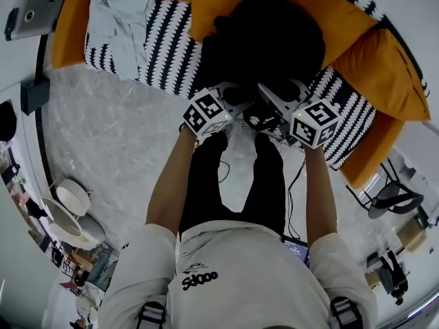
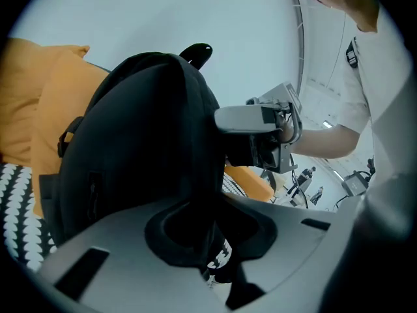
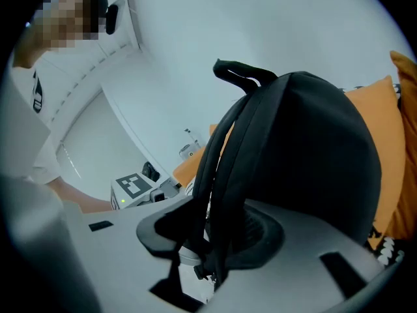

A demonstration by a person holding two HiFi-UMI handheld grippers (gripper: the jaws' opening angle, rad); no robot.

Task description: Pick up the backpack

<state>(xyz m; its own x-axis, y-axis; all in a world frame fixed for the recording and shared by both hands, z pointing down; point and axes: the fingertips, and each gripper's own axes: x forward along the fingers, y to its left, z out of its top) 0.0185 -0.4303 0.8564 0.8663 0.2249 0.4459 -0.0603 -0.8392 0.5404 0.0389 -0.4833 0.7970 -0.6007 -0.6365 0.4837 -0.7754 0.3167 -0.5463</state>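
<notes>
A black backpack (image 1: 267, 40) stands upright on a sofa, against orange cushions (image 1: 374, 67). In the head view both grippers reach its near side, the left gripper (image 1: 232, 96) beside the right gripper (image 1: 276, 100). In the left gripper view the backpack (image 2: 143, 142) fills the middle, and my left gripper (image 2: 212, 240) is shut on a black strap (image 2: 218, 253) with white print. In the right gripper view my right gripper (image 3: 215, 240) holds a shoulder strap (image 3: 228, 168) that runs up over the backpack (image 3: 313, 155). Its top handle (image 3: 244, 74) sticks up.
A black-and-white striped cover (image 1: 164, 43) lies over the sofa, with a pale cloth (image 1: 120, 12) at its left end. Cables (image 1: 293, 184) trail over the marble floor (image 1: 110, 136) by the person's legs. White round objects (image 1: 72, 197) sit at the lower left.
</notes>
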